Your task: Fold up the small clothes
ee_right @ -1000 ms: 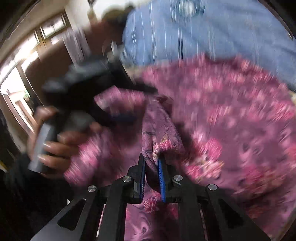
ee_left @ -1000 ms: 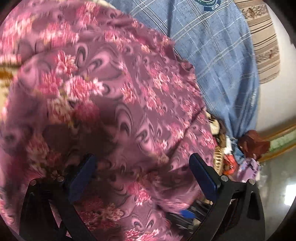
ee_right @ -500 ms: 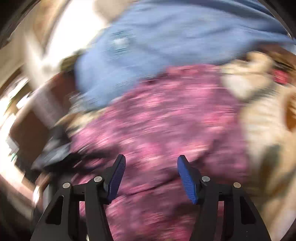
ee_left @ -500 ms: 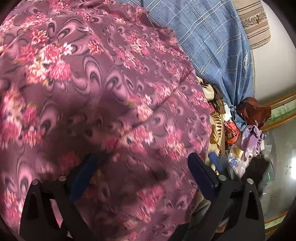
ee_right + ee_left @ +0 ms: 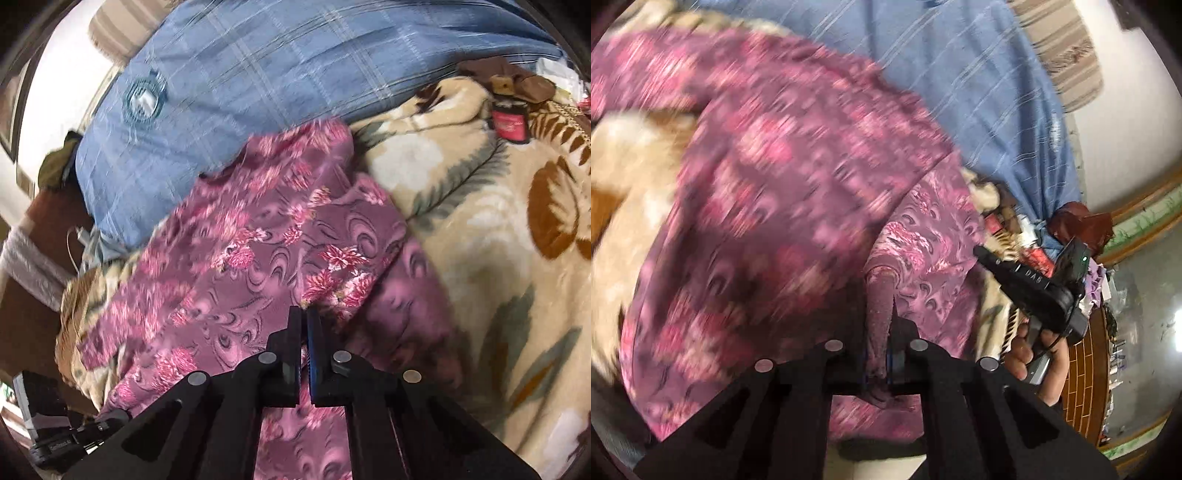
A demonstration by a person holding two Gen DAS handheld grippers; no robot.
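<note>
A purple garment with pink flowers [image 5: 783, 177] lies on a cream blanket with leaf print [image 5: 498, 229]. My left gripper [image 5: 877, 354] is shut on a fold of the garment, which stands up between its fingers. My right gripper [image 5: 303, 325] is shut on the garment's edge [image 5: 325, 280], with cloth pinched between the closed jaws. The right gripper's body [image 5: 1034, 291] and the hand holding it show at the right of the left wrist view. The left gripper's body [image 5: 55, 439] shows at the lower left of the right wrist view.
A blue checked pillow [image 5: 277, 66] lies behind the garment; it also shows in the left wrist view [image 5: 979, 81]. A dark red jar [image 5: 509, 123] and small clutter sit on the blanket at the far right. A striped cushion [image 5: 1060, 48] leans on the white wall.
Both grippers were open half a second ago and have shut on the garment. The garment has been pulled lower, uncovering the blanket at the left.
</note>
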